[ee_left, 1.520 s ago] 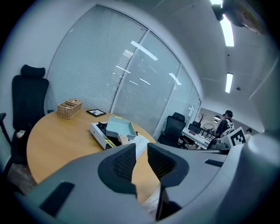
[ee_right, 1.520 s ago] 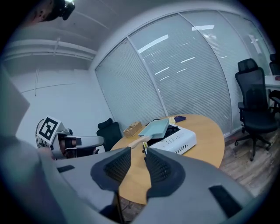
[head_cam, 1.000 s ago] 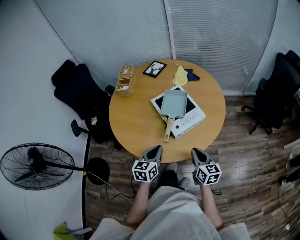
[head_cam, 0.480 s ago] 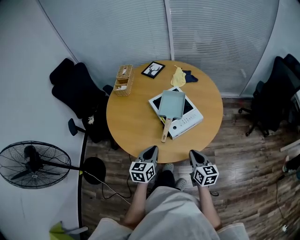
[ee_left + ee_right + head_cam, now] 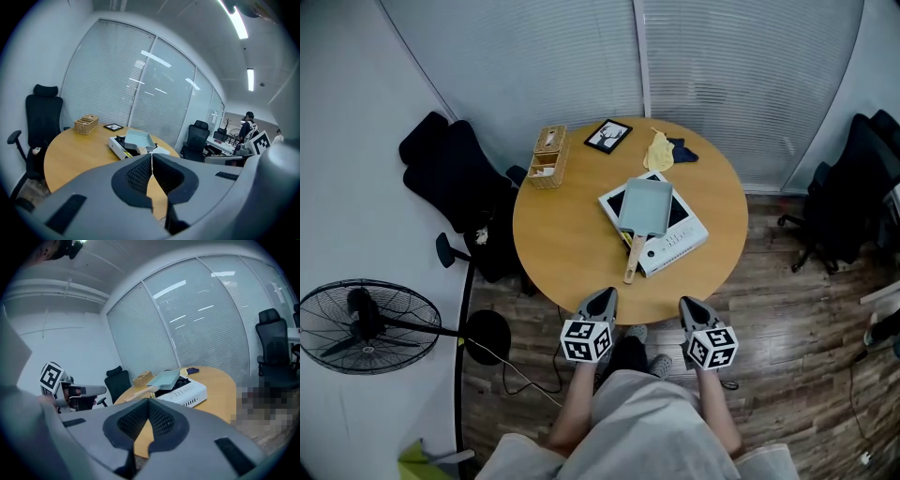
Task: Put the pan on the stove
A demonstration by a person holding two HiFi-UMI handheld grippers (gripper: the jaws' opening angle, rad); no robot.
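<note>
Pan (image 5: 645, 204) rests on the white stove (image 5: 675, 246); wicker basket (image 5: 546, 182) contents unclear.

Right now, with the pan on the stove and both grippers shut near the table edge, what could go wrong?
1. The pan has a wooden handle that juts past the stove toward the person. The left gripper or right gripper, reaching in, could catch it and swing the pan off.
2. A yellow cloth lies close to the stove's far corner, which may be a hazard if the stove gets switched on.
</note>
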